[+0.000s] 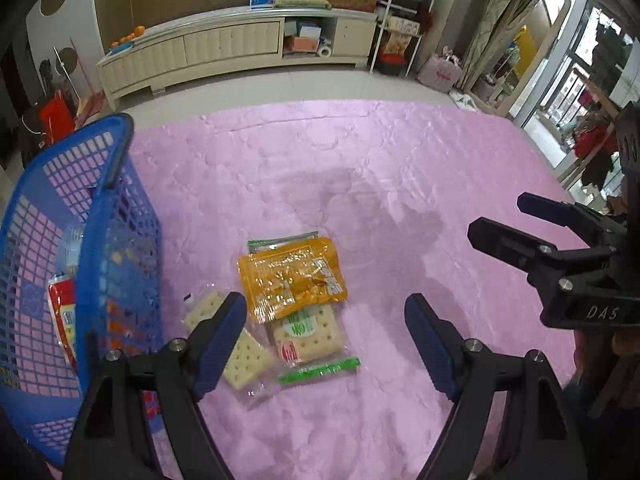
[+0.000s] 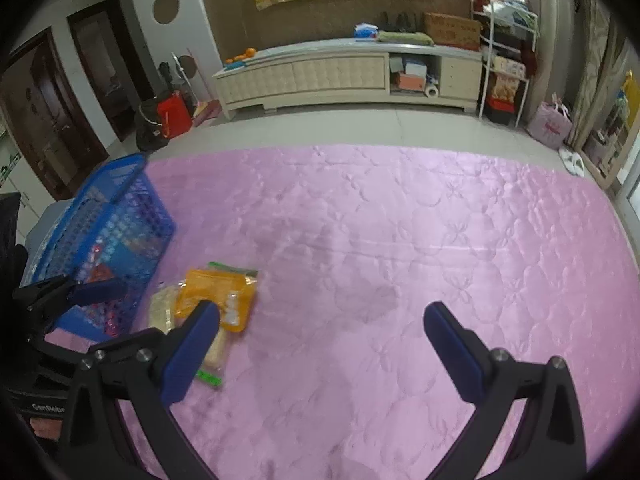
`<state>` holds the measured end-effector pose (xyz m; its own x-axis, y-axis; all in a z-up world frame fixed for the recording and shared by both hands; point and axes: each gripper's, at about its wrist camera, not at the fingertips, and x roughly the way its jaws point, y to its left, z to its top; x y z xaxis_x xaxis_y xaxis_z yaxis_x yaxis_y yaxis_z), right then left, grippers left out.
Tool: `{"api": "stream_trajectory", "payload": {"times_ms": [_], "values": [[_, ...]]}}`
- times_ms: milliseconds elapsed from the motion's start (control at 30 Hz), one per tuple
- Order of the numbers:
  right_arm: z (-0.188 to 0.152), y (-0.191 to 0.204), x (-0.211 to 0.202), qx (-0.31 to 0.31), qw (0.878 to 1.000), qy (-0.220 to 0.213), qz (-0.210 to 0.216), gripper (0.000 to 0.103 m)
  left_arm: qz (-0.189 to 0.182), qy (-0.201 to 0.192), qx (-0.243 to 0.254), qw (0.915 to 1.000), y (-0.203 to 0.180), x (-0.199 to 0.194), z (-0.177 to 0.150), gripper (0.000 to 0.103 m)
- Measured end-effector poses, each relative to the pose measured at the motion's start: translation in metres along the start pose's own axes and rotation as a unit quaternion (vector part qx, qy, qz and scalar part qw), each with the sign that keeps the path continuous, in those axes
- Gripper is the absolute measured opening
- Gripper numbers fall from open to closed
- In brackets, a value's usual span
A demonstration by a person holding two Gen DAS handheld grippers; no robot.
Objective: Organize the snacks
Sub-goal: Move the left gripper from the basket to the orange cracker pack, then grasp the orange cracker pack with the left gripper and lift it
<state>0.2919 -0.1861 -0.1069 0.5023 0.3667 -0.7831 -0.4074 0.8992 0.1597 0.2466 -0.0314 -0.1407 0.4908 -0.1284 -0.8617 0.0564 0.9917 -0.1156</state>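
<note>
Over a pink quilted mattress (image 1: 400, 160), I hold my left gripper (image 1: 326, 340) with its jaws spread wide and nothing between the blue pads, poised above a small heap of snacks. An orange snack packet (image 1: 292, 276) lies just ahead of my fingertips, overlapping a green-trimmed cracker pack (image 1: 310, 336) that sits between the jaws; a second clear cracker pack (image 1: 240, 352) lies against my left finger (image 1: 220, 340), partly hidden by it. To the left stands a blue mesh basket (image 1: 116, 184), a red-wrapped packet (image 1: 62, 312) visible inside. My right gripper (image 2: 322, 344), equally wide open and empty, hangs over bare mattress, the heap at its left finger.
</note>
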Motion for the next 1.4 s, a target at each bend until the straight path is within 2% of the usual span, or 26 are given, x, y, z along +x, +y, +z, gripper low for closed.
{"api": "stream_trajectory", "payload": {"times_ms": [367, 633, 733, 900, 933, 1000, 1033, 1100, 1167, 1300, 1400], "values": [[0.003, -0.01, 0.054, -0.009, 0.998, 0.053, -0.024, 0.103, 0.036, 0.069, 0.014, 0.9969, 0.002, 0.057, 0.019, 0.08], [0.015, -0.026, 0.061, 0.009, 0.998, 0.052, -0.024, 0.103, 0.044, 0.112, 0.001, 0.9927, 0.009, 0.1, 0.034, 0.08], [0.015, -0.026, 0.058, 0.008, 0.999, 0.048, -0.02, 0.103, 0.061, 0.115, 0.008, 0.9915, 0.004, 0.106, 0.035, 0.08], [0.014, -0.028, 0.058, 0.008, 0.999, 0.05, -0.016, 0.103, 0.048, 0.11, -0.009, 0.9927, 0.003, 0.103, 0.032, 0.079], [0.014, -0.028, 0.057, 0.009, 0.999, 0.05, -0.013, 0.103, 0.045, 0.108, -0.011, 0.9931, 0.003, 0.101, 0.031, 0.077], [0.014, -0.027, 0.058, 0.01, 0.999, 0.052, -0.006, 0.103, 0.036, 0.105, -0.017, 0.9936, 0.004, 0.096, 0.029, 0.065], [0.014, -0.027, 0.058, 0.01, 0.999, 0.053, -0.004, 0.103, 0.033, 0.105, -0.018, 0.9938, 0.005, 0.095, 0.028, 0.063], [0.013, -0.024, 0.059, 0.011, 0.998, 0.056, 0.0, 0.103, 0.038, 0.104, -0.012, 0.9937, 0.008, 0.092, 0.026, 0.051], [0.012, -0.024, 0.06, 0.011, 0.998, 0.058, 0.002, 0.103, 0.054, 0.106, -0.003, 0.9929, 0.011, 0.092, 0.027, 0.045], [0.01, -0.019, 0.061, 0.006, 0.998, 0.059, 0.006, 0.103, 0.039, 0.096, -0.002, 0.9946, 0.014, 0.087, 0.028, 0.029], [0.011, -0.016, 0.062, 0.005, 0.998, 0.06, 0.011, 0.103, 0.038, 0.09, 0.012, 0.9951, 0.01, 0.083, 0.03, 0.02]]}}
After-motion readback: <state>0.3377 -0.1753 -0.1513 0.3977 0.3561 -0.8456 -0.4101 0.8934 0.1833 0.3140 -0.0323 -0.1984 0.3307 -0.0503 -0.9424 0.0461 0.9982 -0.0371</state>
